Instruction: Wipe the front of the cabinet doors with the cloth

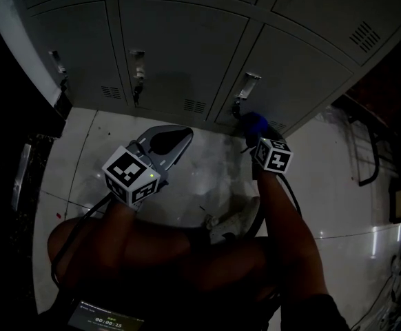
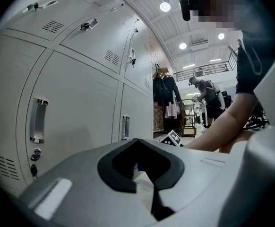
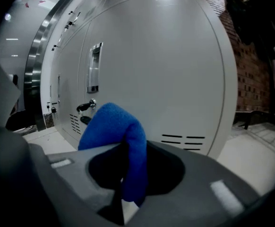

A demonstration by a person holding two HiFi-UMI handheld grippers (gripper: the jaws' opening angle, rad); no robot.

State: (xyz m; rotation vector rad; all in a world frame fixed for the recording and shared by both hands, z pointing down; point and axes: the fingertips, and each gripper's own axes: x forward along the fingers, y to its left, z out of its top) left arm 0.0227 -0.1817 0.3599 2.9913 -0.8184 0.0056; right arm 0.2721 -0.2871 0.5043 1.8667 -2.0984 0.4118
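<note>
The right gripper (image 3: 125,197) is clamped on a folded blue fleecy cloth (image 3: 113,123), held just before the bottom door of the grey metal locker cabinet (image 3: 166,65) (near its vent slots (image 3: 182,141)). The left gripper (image 2: 152,193), jaws together and empty, hangs back from that cabinet.

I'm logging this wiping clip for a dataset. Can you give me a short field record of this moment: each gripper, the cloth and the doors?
setting: grey cabinet doors above a pale floor
left gripper: jaws together, nothing between them, over the floor short of the doors
right gripper: jaws shut on the cloth
cloth: blue, folded, standing up out of the jaws
cloth position: in front of a lower door, near its lock and vent slots
cloth touching door: cannot tell
</note>
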